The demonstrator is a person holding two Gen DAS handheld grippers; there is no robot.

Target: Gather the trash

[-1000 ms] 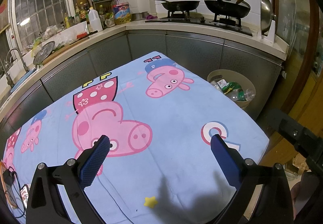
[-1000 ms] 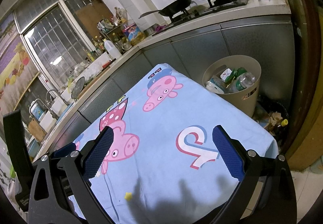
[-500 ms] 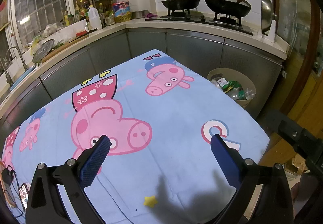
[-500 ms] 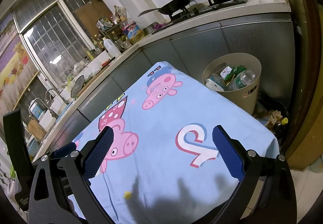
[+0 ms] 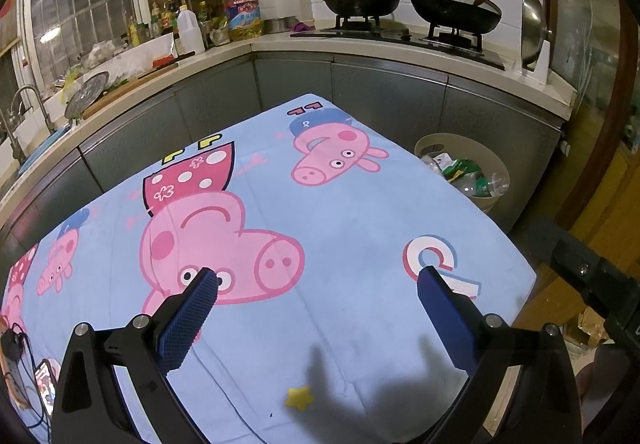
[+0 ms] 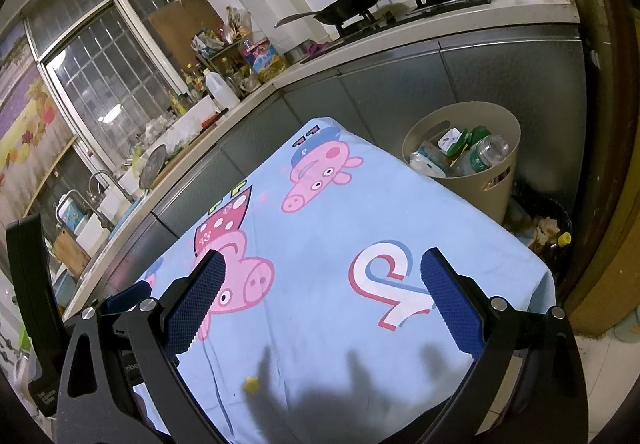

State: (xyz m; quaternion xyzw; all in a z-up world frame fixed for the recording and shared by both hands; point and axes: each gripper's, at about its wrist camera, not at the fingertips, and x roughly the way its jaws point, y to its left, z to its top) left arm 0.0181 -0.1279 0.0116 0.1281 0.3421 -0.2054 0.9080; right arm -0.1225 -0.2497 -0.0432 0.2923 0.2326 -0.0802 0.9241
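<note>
A beige trash bin (image 5: 486, 153) (image 6: 500, 163) stands on the floor past the table's far right corner, filled with plastic bottles (image 6: 482, 155) and wrappers. The table wears a light blue cartoon-pig cloth (image 5: 360, 211) (image 6: 340, 228) with no loose trash on it. My left gripper (image 5: 316, 280) hovers open over the near part of the cloth, nothing between its blue pads. My right gripper (image 6: 322, 264) is open too, above the cloth's right side, with the left gripper's body (image 6: 128, 294) showing at its lower left.
A grey-fronted kitchen counter (image 5: 380, 55) wraps behind the table, carrying pans on a stove (image 5: 400, 31), bottles and a sink (image 5: 24, 123). A phone and cable (image 5: 40, 380) lie at the cloth's near left edge. Floor clutter (image 6: 548, 232) sits beside the bin.
Both grippers have stayed open and almost still; the views have drifted only slightly, the left one a touch back from the table.
</note>
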